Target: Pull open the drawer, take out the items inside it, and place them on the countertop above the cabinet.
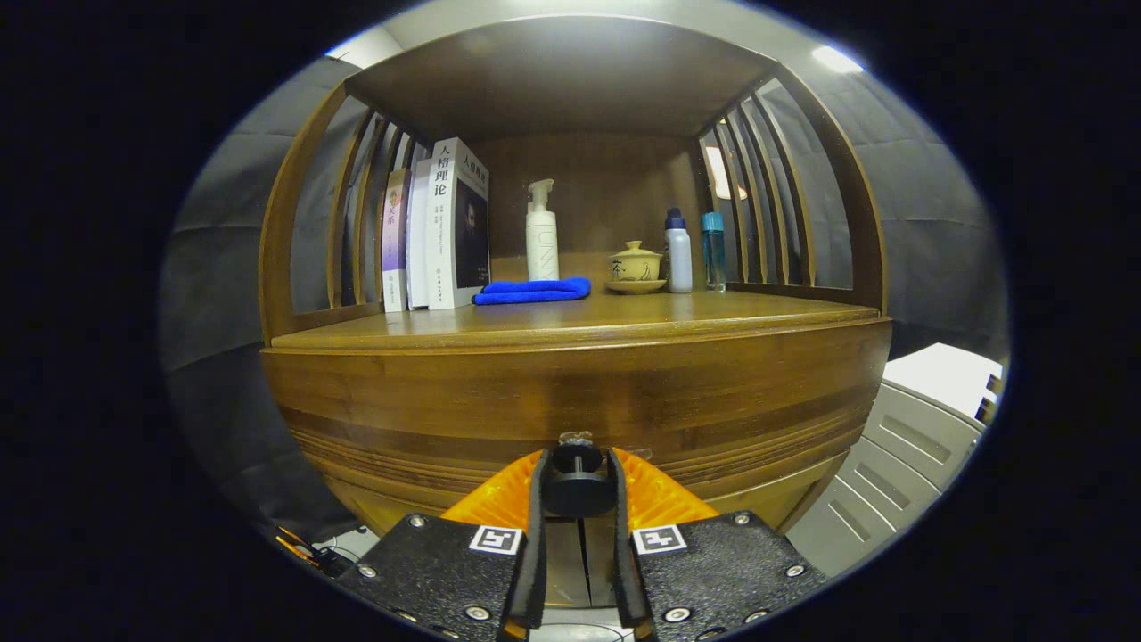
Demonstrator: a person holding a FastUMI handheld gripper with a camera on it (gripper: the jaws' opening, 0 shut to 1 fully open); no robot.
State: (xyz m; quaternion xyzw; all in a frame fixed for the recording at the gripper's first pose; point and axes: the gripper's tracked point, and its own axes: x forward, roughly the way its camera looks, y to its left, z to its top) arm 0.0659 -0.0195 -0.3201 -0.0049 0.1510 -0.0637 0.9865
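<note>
Jaws clenched on the drawer knob (pixel 578 481); pulling off-axis could slip the pads off the knob; drawer (pixel 570 419) not yet open.

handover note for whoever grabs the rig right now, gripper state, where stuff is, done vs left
Gripper: fingers closed on the drawer knob, one on each side.
Drawer: front looks flush with the cabinet, not yet pulled out; contents hidden.
Countertop: already holds books, a blue cloth, a pump bottle, a lidded teacup and two small bottles.
Done: knob gripped.
Left: pull the drawer open, lift out the items, set them on the countertop.
</note>
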